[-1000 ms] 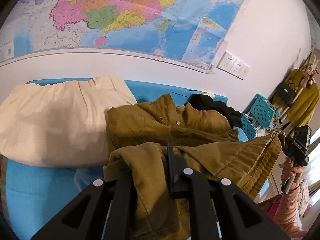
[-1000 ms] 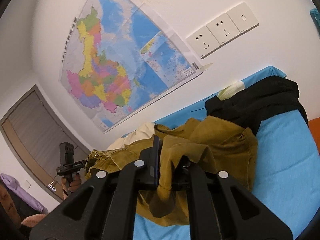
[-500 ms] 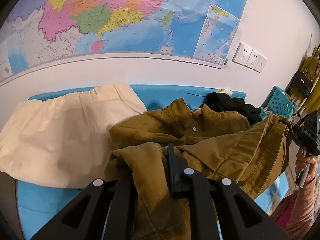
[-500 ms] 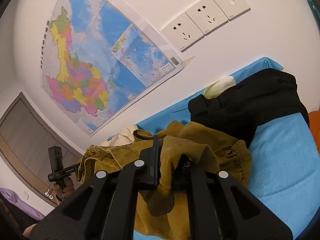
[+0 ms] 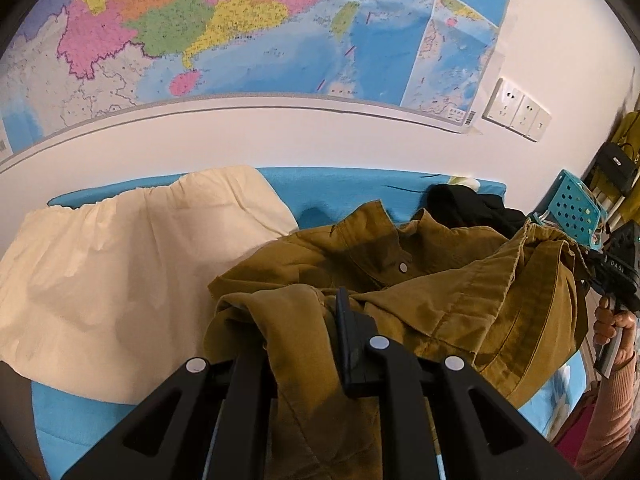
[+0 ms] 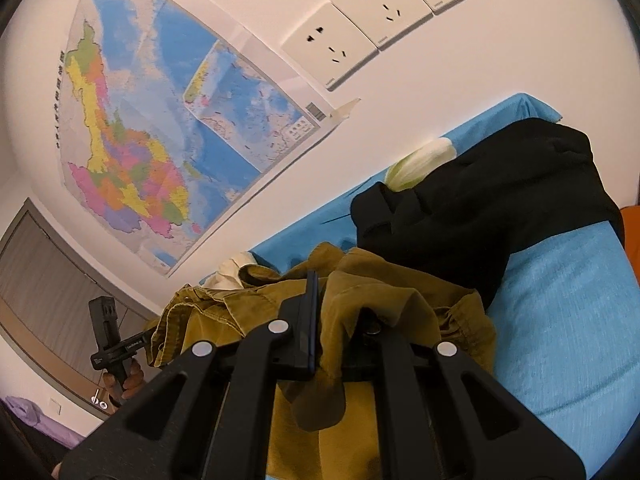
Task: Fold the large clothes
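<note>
1. The left gripper [image 5: 308, 320] was clamped on a bunch of the mustard corduroy jacket [image 5: 460, 280]. The right gripper [image 6: 340, 316] was clamped on another bunch of it.
2. The jacket hung between them, partly resting on the blue bed [image 6: 568, 320].
3. To do this step well, both grippers should hold tight, stay level, and lay the cloth flat.
4. The left view showed a cream pillow [image 5: 120, 264] touching the jacket. The right view showed the black garment [image 6: 500, 208] better.
</note>
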